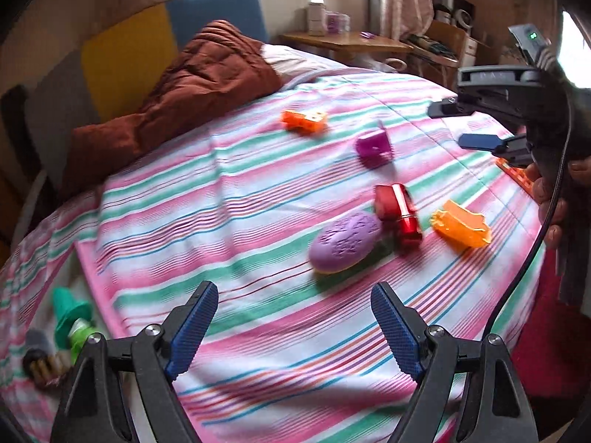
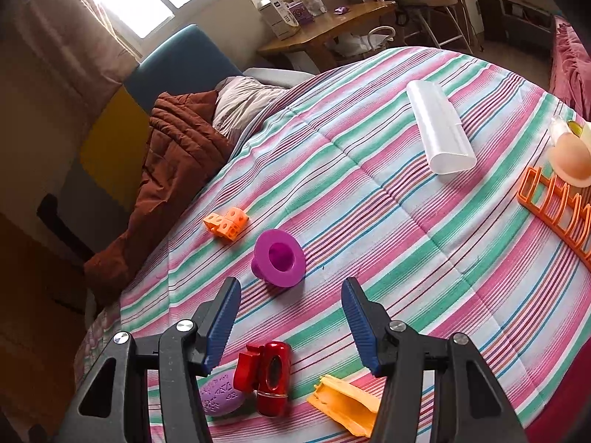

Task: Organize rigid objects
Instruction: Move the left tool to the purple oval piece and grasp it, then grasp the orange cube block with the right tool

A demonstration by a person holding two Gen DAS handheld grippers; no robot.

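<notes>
Small toys lie on a striped bedspread (image 1: 258, 192). In the left wrist view a purple oval (image 1: 345, 241), a red metallic piece (image 1: 399, 212), an orange flat piece (image 1: 461, 227), a purple cup-shaped piece (image 1: 373, 147) and an orange cube cluster (image 1: 304, 120) lie ahead. My left gripper (image 1: 293, 326) is open and empty, short of the purple oval. My right gripper (image 2: 291, 323) is open and empty above the red piece (image 2: 267, 376), with the purple cup (image 2: 279, 258) just beyond; it also shows in the left wrist view (image 1: 469, 125) at the right.
A white tube container (image 2: 439, 129), an orange rack (image 2: 557, 210) and a peach-coloured round item (image 2: 570, 160) lie at the right. A brown quilt (image 1: 177, 99) is bunched at the bed's head. A green item (image 1: 72, 319) lies at the left edge. A wooden table (image 2: 332, 26) stands behind.
</notes>
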